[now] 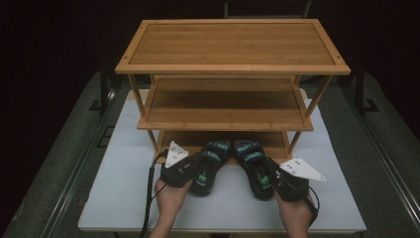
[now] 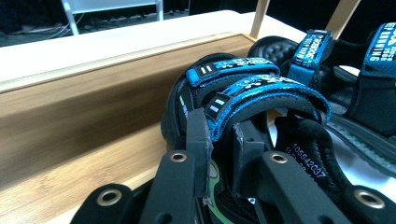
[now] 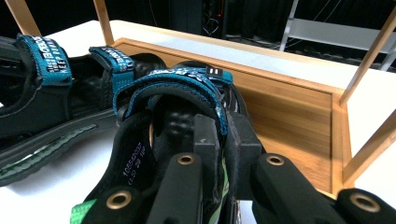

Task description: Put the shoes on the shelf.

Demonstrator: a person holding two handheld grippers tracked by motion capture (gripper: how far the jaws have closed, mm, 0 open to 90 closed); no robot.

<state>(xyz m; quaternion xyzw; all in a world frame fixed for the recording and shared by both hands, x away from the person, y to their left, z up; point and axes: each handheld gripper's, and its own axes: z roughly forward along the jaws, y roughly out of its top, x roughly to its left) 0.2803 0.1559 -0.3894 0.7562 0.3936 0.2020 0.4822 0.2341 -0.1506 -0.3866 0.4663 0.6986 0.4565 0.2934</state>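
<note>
On the desk we reach level; each claw, left and right, clamps a sandal strap, left sandal, right sandal, toes hidden under the rack.

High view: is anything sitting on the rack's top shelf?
No. In the high view the top shelf is bare wood; both sandals, left sandal and right sandal, sit by the bottom shelf.

Table and rack lit evenly from above, bg black; high view soft, low-res; gripper views sharper mid-frame, jaws at bottom blurred; mild glare on white top.
</note>
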